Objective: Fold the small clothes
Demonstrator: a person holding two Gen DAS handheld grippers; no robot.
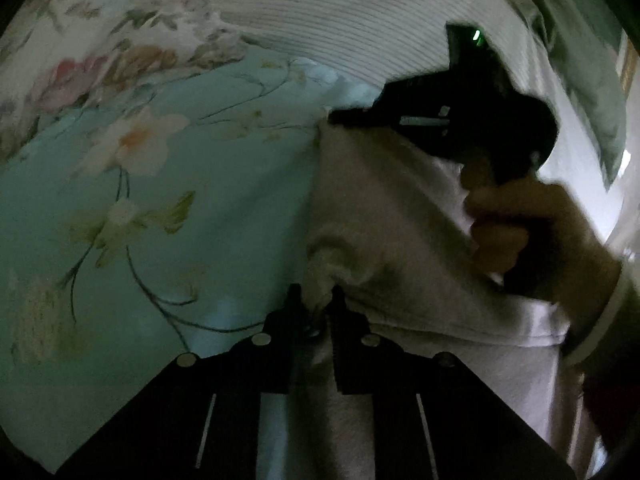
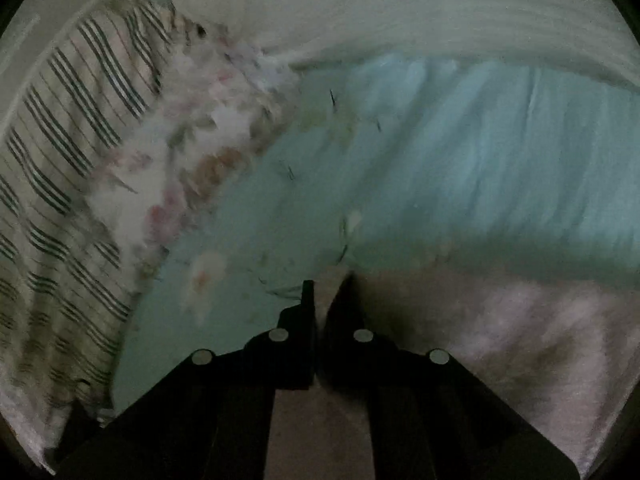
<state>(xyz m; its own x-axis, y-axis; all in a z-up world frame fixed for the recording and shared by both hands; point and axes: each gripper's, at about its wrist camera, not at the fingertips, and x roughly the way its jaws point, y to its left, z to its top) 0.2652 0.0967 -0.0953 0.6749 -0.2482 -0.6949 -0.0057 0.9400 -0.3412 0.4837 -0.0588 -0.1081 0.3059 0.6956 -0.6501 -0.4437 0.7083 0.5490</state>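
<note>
A small pale pinkish-white garment (image 1: pixel 384 216) hangs stretched between both grippers above a light blue floral bedsheet (image 1: pixel 168 200). My left gripper (image 1: pixel 316 300) is shut on one bunched corner of it at the bottom centre of the left wrist view. My right gripper (image 1: pixel 340 118), held by a hand (image 1: pixel 520 224), pinches the garment's upper edge there. In the right wrist view my right gripper (image 2: pixel 326 288) is shut on the garment (image 2: pixel 500 320), which spreads to the lower right.
A white ribbed blanket (image 1: pixel 360 12) lies at the far side of the bed. A striped cloth (image 2: pixel 60 160) and a floral-bordered fabric (image 2: pixel 192 152) lie to the left in the right wrist view. A pillow (image 1: pixel 580 60) is at the far right.
</note>
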